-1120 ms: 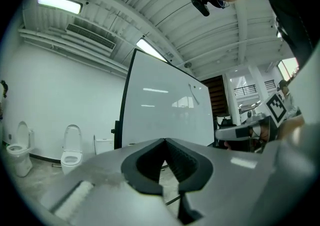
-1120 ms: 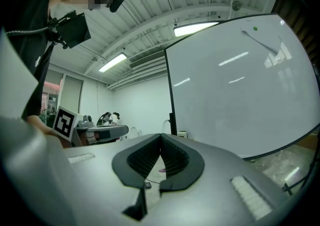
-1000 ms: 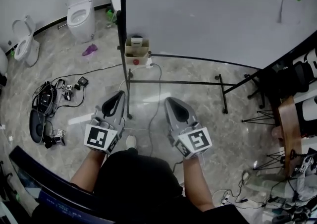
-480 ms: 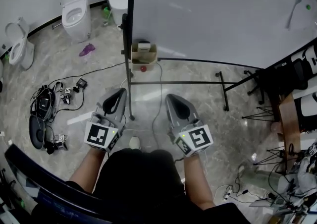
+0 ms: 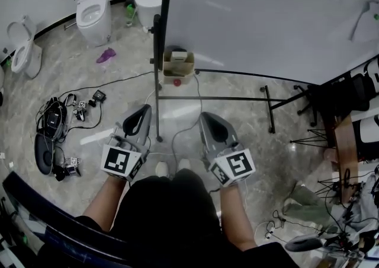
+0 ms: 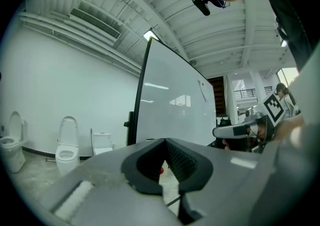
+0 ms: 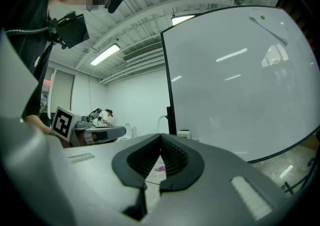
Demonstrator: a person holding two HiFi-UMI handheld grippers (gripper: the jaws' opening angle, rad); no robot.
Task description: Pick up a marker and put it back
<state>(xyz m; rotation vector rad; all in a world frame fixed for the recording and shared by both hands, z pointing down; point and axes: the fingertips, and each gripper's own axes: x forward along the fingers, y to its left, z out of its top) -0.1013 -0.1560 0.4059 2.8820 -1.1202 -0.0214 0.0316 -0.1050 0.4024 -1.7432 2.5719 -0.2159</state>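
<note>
I make out no marker clearly. A big whiteboard (image 5: 266,18) stands on a black frame ahead of me, and a small cardboard box (image 5: 178,63) with something white in it hangs by its left post. A small red thing (image 5: 176,82) sits just below the box. My left gripper (image 5: 145,109) and right gripper (image 5: 203,117) are held side by side and level above the floor, short of the board's foot. Both are shut with nothing between the jaws, as the left gripper view (image 6: 164,140) and right gripper view (image 7: 160,135) also show.
Toilets (image 5: 92,6) stand along the far left wall, and a purple scrap (image 5: 106,56) lies near them. A tangle of cables and gear (image 5: 54,124) lies on the floor at left. The board's black legs (image 5: 237,99) cross the floor ahead. Tripods and a chair (image 5: 349,136) crowd the right.
The person has moved along the floor, so the board's post and the box have shifted right in the head view. Both grippers stay shut and side by side.
</note>
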